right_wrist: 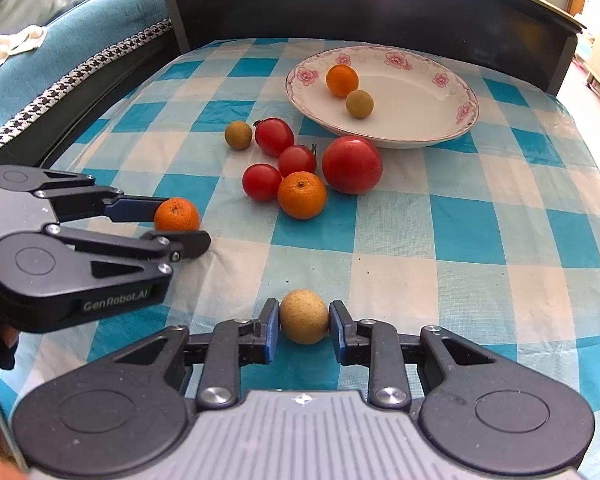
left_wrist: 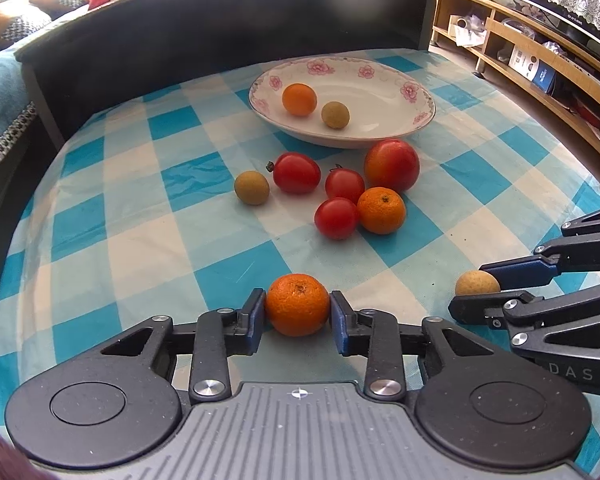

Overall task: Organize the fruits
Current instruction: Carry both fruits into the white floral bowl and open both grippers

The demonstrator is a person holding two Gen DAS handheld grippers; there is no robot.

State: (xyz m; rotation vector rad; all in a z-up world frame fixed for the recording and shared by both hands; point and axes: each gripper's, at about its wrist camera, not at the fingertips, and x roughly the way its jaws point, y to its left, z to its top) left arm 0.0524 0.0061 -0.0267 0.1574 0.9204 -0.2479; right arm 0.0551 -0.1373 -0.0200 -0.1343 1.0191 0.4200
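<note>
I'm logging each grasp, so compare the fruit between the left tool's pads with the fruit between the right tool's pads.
The mandarin in the left tool is bright orange; the longan in the right tool is pale tan.
The mandarin looks broader, and the left tool's pads stand wider apart than the right's around the longan.
The mandarin has a dark stem dimple on top; the longan looks plain.
Both are round, sit between blue pads, and are low over the checkered cloth.

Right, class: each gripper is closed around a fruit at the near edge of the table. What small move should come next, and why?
Probably lift both fruits and carry them toward the plate. The left gripper clamps a tangerine, the right gripper a tan longan, both low over the tablecloth. The plate already holds one of each, so these seem bound there.
</note>
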